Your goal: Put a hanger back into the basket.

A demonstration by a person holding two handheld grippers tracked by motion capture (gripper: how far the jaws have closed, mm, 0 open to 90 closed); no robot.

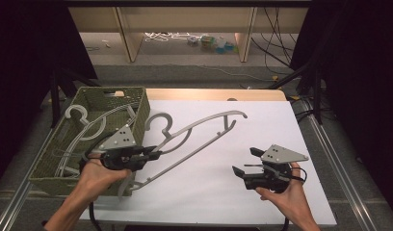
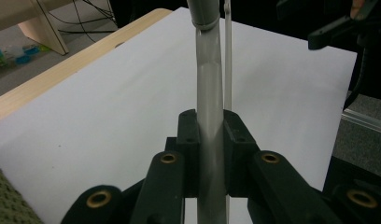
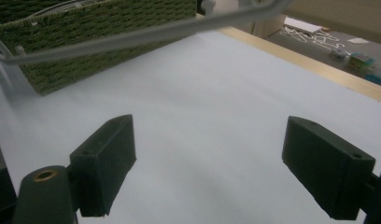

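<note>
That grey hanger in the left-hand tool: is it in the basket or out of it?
Out. The grey hanger stretches over the white table sheet, beside the green basket, clamped in the left gripper.

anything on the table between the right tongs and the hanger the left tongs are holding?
Nothing. In the high view, only bare white table surface separates the open right tongs from the grey hanger clamped in the left tongs.

One grey plastic hanger (image 1: pixel 194 137), intact, with a hook at its upper left and notched shoulders. It sits raised and tilted over the white table sheet, long bar running from lower left to upper right, its hook end just beside the basket's near corner. The lower bar (image 2: pixel 210 140) is clamped between two black jaws, near its left end.
</note>
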